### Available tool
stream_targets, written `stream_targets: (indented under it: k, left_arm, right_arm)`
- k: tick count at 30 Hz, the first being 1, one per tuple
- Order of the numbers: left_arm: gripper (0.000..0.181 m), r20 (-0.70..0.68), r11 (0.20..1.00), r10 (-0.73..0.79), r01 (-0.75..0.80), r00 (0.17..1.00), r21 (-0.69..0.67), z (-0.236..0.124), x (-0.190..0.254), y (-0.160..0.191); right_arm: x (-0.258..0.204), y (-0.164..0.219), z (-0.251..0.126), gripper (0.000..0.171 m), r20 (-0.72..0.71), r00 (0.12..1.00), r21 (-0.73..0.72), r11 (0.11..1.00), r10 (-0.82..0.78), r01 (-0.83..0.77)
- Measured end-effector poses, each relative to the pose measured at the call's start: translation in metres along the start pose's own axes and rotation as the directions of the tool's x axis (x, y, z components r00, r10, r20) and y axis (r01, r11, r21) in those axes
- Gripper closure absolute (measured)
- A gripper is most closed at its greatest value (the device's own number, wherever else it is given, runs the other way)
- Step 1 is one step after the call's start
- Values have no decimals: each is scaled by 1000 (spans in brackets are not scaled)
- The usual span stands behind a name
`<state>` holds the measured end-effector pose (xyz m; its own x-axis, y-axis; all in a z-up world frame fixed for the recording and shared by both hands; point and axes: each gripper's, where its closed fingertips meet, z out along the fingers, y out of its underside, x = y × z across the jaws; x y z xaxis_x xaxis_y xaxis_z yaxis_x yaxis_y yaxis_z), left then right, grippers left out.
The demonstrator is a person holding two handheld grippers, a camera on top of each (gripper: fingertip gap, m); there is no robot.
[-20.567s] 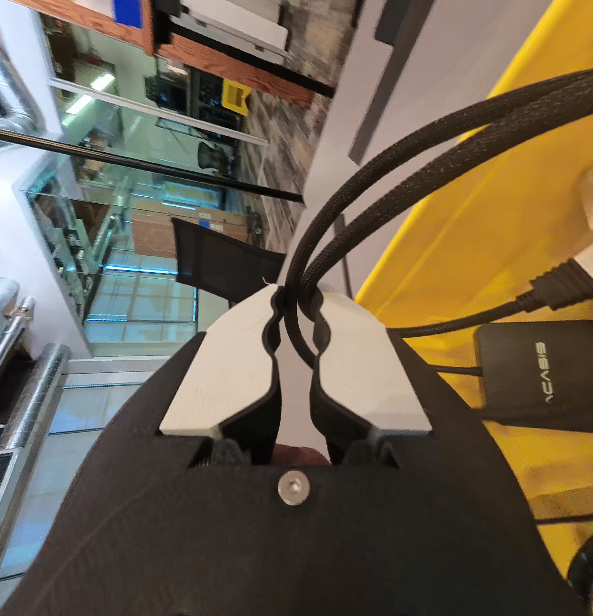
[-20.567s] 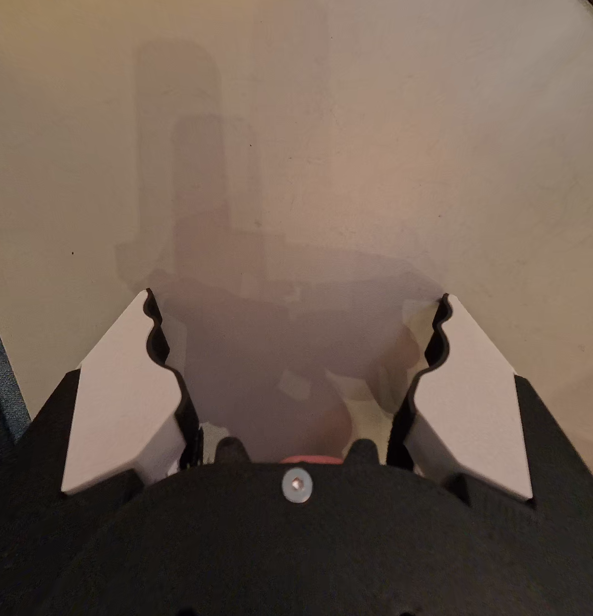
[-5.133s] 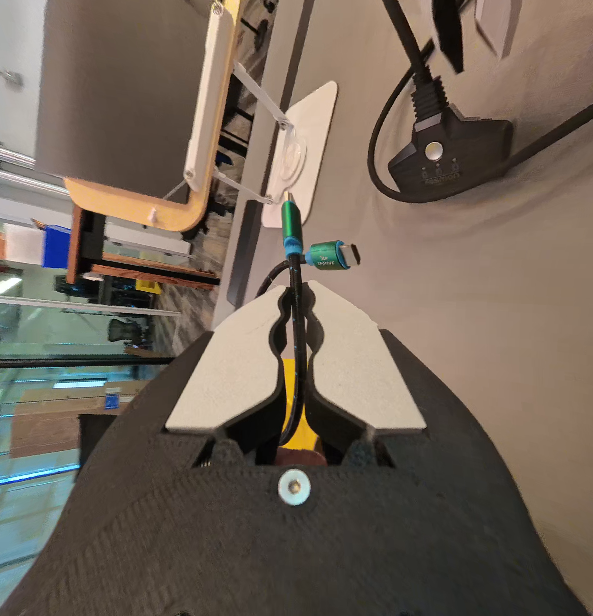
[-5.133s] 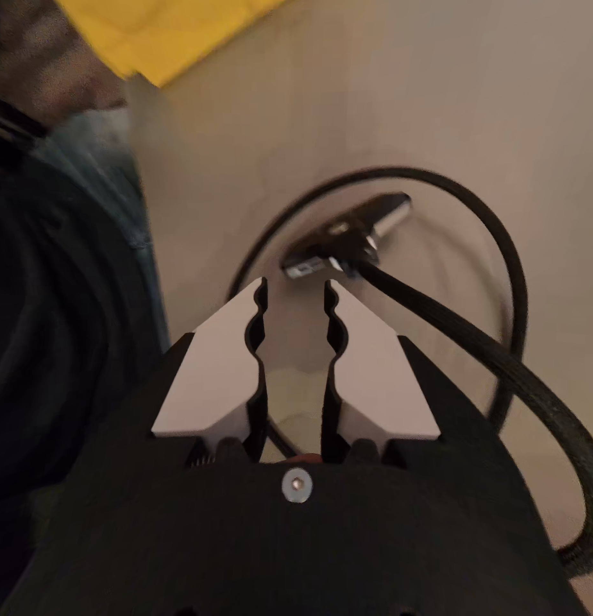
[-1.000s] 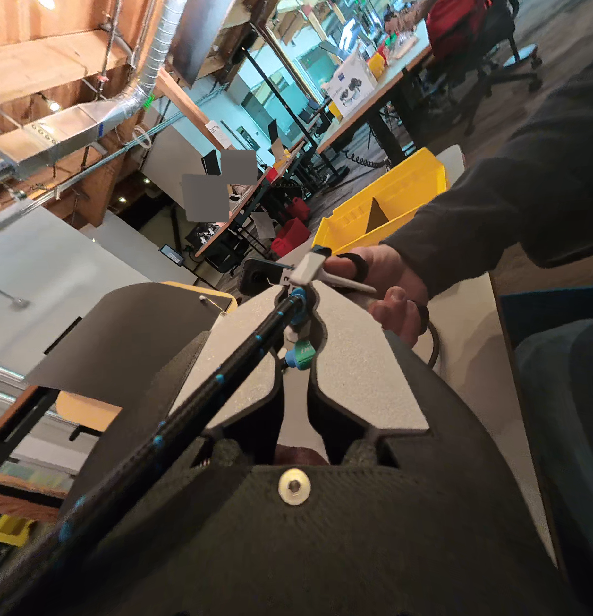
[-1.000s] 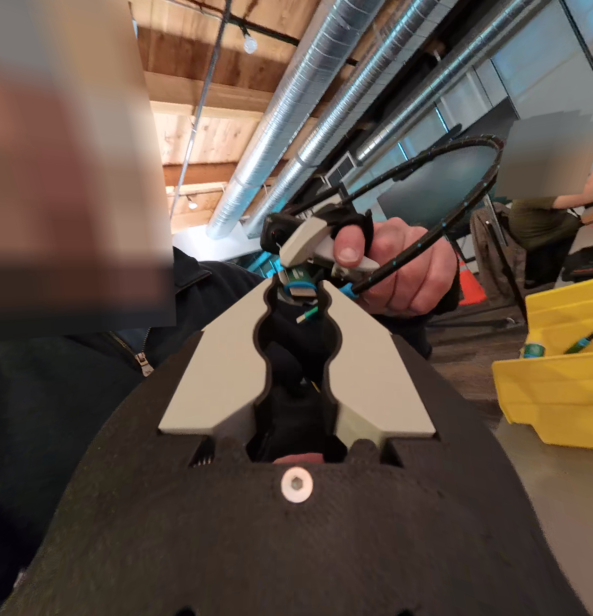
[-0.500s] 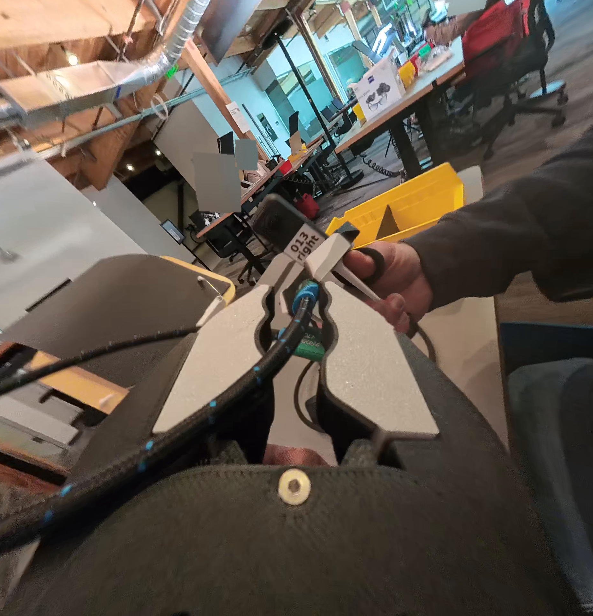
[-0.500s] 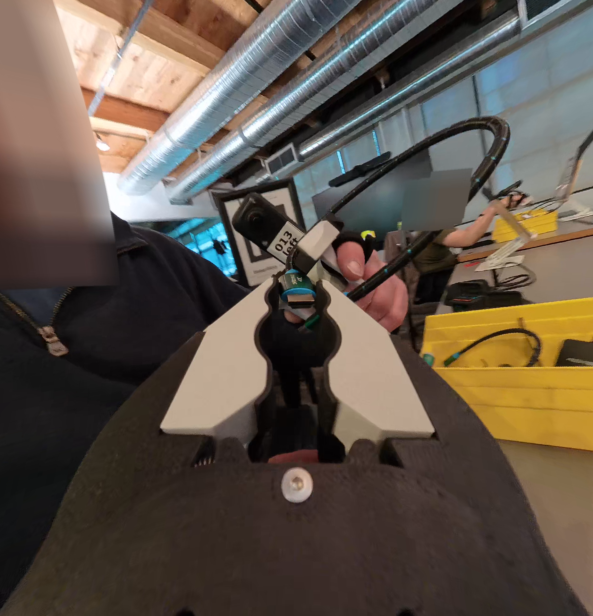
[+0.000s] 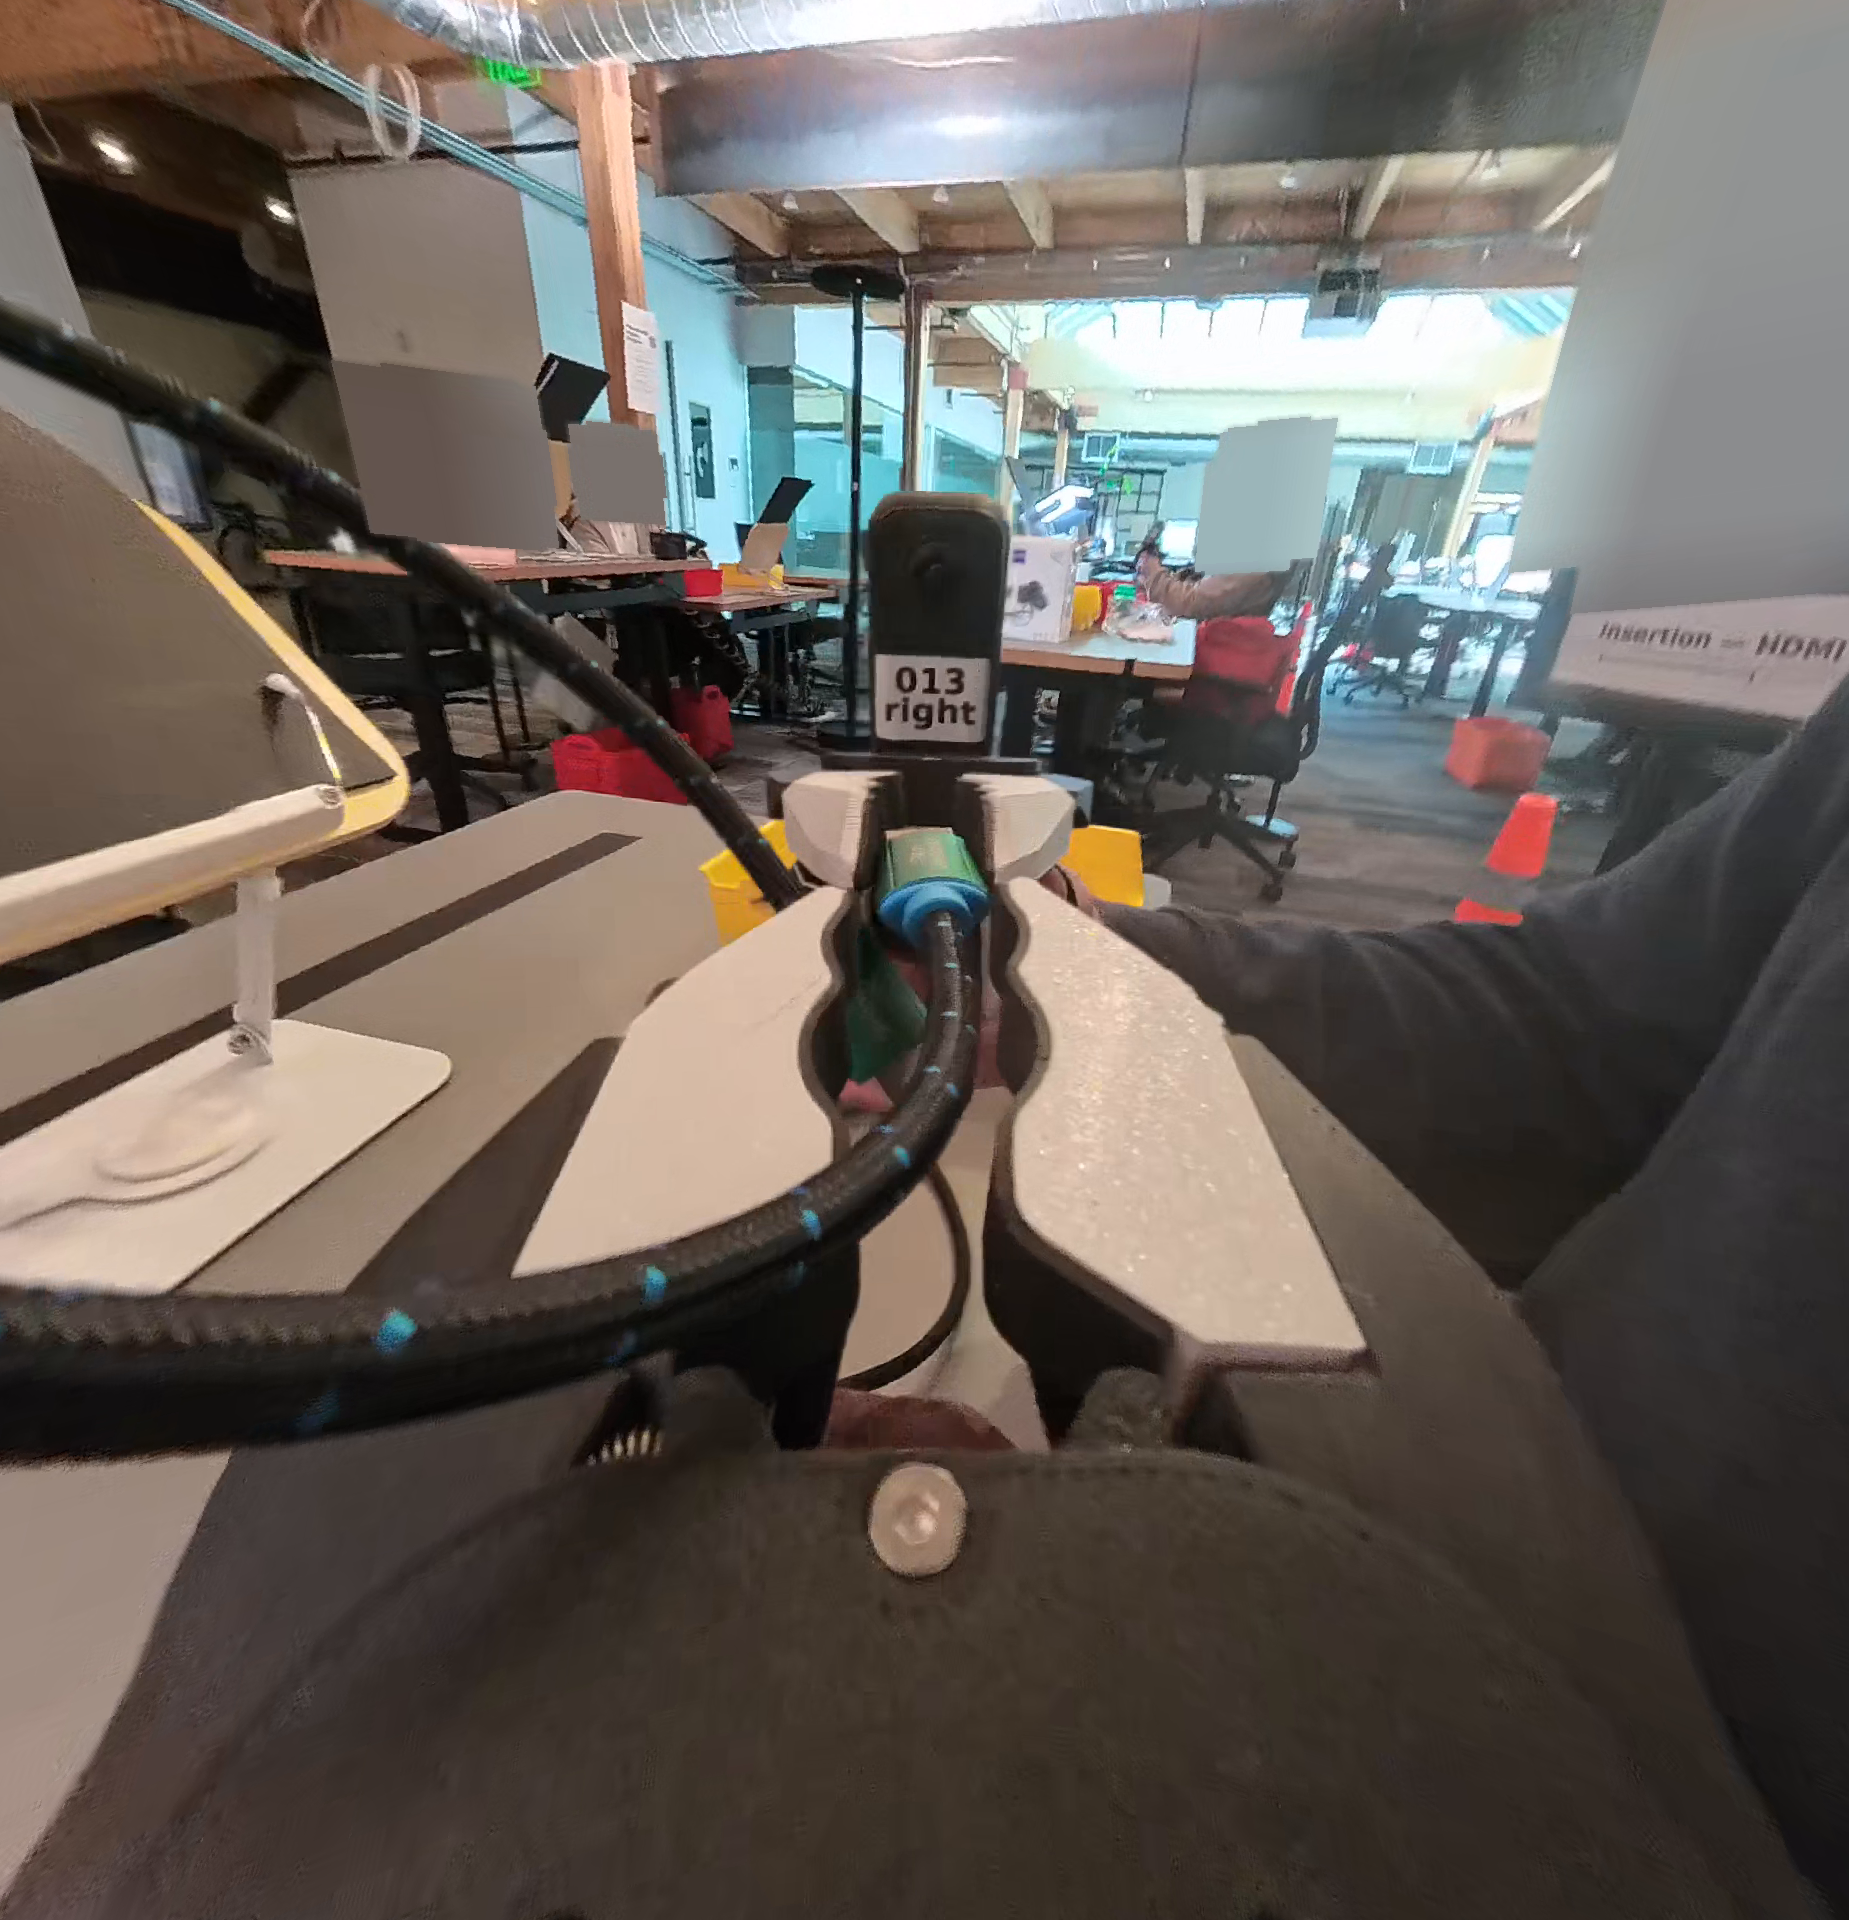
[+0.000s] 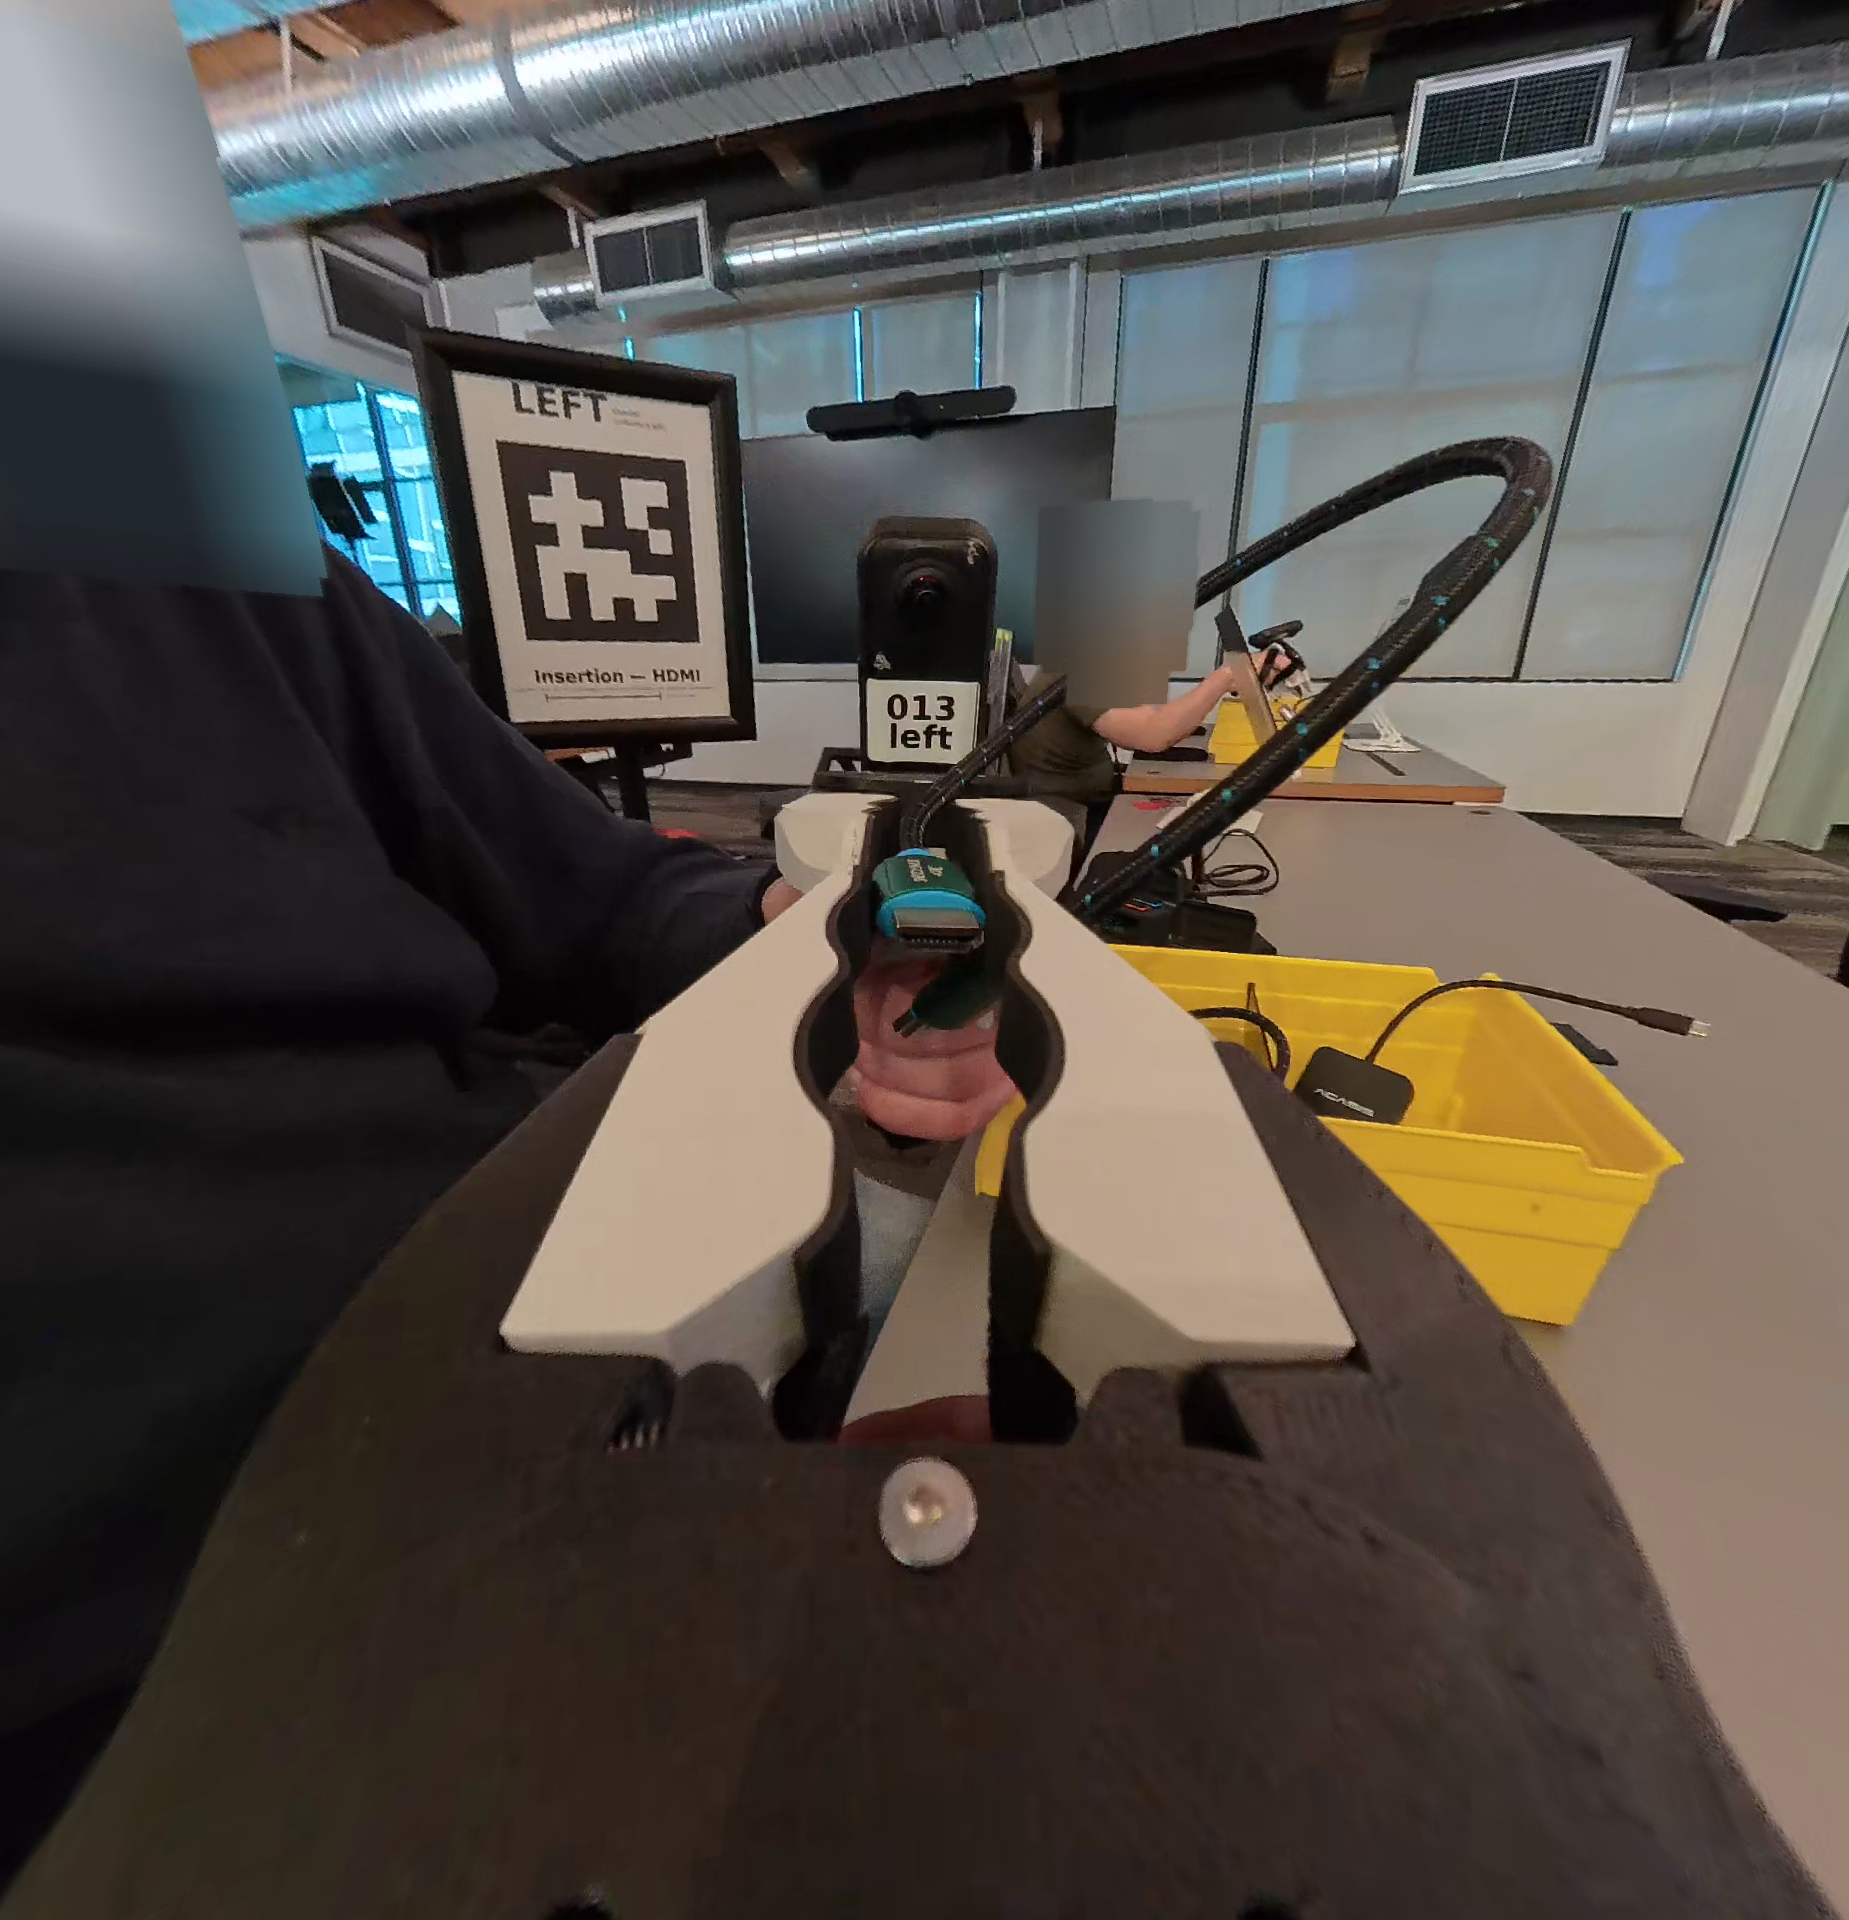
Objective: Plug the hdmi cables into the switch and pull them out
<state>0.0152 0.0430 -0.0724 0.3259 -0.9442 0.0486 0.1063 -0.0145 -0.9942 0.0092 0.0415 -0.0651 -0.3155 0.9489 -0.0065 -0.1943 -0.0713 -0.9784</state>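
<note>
One green plug (image 10: 925, 883) hangs in midair above the table (image 10: 1678, 935), pinched by the right gripper (image 10: 925, 914) and flanked by the left gripper (image 9: 925, 920), whose grip I cannot tell; the stiff looped cable (image 10: 1419, 623) could twist it loose.

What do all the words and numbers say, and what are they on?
I don't read writing out; here is what carries it.
White label on the black camera, left wrist view: letters and digits.
Matching label, right wrist view: likewise.
Framed sign: words around a black-and-white marker.
Green plug: small print.
Black box in the yellow bin: a logo.
White carton far off: too small.
</note>
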Motion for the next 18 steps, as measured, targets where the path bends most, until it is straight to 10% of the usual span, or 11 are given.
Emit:
stream_targets:
  k: [18]
  left_arm:
    - [162, -40, 995, -83, 84, 996, 43, 2, 5, 1]
  right_arm:
    - [-3, 1, -1, 151, -27, 990, -52, 989, -137, 135]
